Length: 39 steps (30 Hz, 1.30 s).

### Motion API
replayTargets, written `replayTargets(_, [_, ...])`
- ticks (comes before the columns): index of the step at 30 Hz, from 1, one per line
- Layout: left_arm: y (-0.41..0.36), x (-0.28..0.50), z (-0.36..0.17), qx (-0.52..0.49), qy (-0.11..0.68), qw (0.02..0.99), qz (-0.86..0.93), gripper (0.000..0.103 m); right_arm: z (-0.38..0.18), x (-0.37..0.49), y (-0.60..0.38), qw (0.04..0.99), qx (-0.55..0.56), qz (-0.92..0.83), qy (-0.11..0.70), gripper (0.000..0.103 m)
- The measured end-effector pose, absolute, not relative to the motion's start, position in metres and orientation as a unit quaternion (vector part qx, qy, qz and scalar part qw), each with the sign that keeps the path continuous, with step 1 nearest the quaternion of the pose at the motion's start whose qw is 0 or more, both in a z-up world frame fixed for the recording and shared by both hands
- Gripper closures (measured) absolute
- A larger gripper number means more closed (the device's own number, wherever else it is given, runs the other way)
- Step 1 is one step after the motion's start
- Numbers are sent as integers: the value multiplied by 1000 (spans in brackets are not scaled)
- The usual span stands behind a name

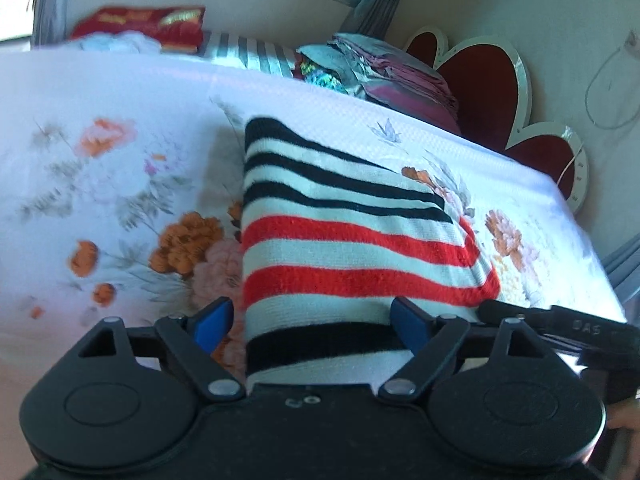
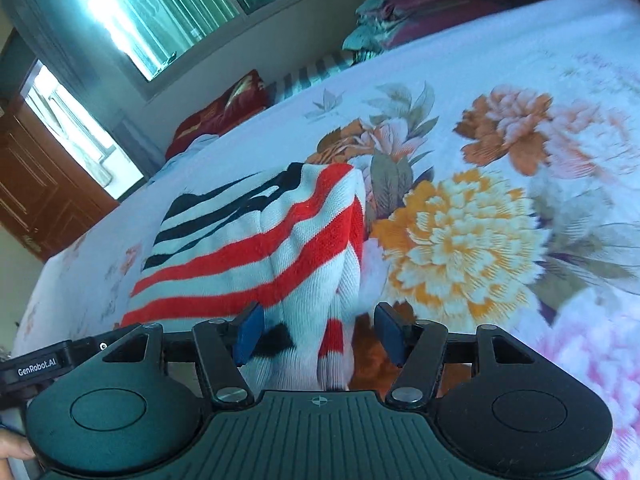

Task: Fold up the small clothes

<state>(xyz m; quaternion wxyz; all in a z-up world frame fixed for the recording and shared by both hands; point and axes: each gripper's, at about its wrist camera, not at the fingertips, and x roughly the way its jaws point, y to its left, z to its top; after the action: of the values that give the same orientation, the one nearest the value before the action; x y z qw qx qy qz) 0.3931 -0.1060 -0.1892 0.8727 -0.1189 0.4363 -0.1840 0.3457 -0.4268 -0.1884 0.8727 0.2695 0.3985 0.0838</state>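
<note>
A folded knit garment [image 1: 340, 240], white with black and red stripes, lies on the floral bedsheet [image 1: 100, 92]. In the left wrist view my left gripper [image 1: 312, 326] stands open over its near end. The cloth runs between the blue pads [image 1: 212, 324], and the left one is clear of its edge. The right wrist view shows the same garment [image 2: 248, 256] bunched at its near corner. My right gripper [image 2: 320, 334] is open around that corner, and a gap of bedsheet [image 2: 500, 52] shows beside the right pad [image 2: 390, 334].
Folded bedding [image 1: 400, 76] and a striped pillow [image 1: 248, 54] sit at the bed's far edge, beside a red packet [image 1: 152, 26]. A red heart-shaped headboard [image 1: 480, 76] stands at the right. A window [image 2: 160, 8] and a wooden door [image 2: 40, 184] lie beyond the bed.
</note>
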Motion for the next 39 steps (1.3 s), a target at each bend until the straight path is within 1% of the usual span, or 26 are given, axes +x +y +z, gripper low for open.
replayTargets(4, [-102, 405, -207, -187, 468, 841, -199, 21, -204, 358, -430, 854, 302, 120, 405, 43])
replayTargets(6, [-102, 405, -210, -189, 465, 841, -203, 22, -208, 360, -430, 853, 307, 132, 402, 44])
replayTargets(8, [-104, 404, -210, -183, 462, 843, -207, 26, -210, 361, -431, 850, 313, 135, 401, 53])
replayTargets(10, [-104, 403, -208, -184, 459, 844, -206, 32, -212, 362, -433, 845, 324, 141, 401, 62])
replayTargets(11, [-104, 402, -207, -182, 457, 846, -205, 37, -212, 361, -434, 843, 330, 141, 400, 65])
replayTargets(12, [-105, 400, -204, -178, 453, 849, -205, 42, -210, 360, -433, 844, 331, 141, 398, 66])
replayTargets(13, [-106, 399, -201, -173, 449, 852, -205, 45, -206, 359, -431, 847, 327, 139, 396, 68])
replayTargets(15, [-105, 397, -194, -174, 441, 855, -208, 58, -200, 356, -426, 851, 325, 137, 388, 69])
replayTargets(17, [-102, 396, -186, -177, 435, 856, -216, 61, -192, 352, -424, 853, 331, 139, 378, 69])
replayTargets(23, [-85, 385, -161, -177, 415, 862, -230, 61, -157, 347, -394, 860, 329, 160, 356, 70])
replayTargets(27, [-50, 380, -145, -187, 401, 868, -225, 61, -138, 345, -359, 862, 329, 174, 344, 70])
replayTargets(32, [16, 369, -126, -185, 383, 878, -219, 61, -121, 346, -290, 863, 326, 191, 336, 70])
replayTargets(39, [141, 370, -116, -182, 370, 885, -217, 61, -115, 355, -161, 864, 328, 194, 329, 70])
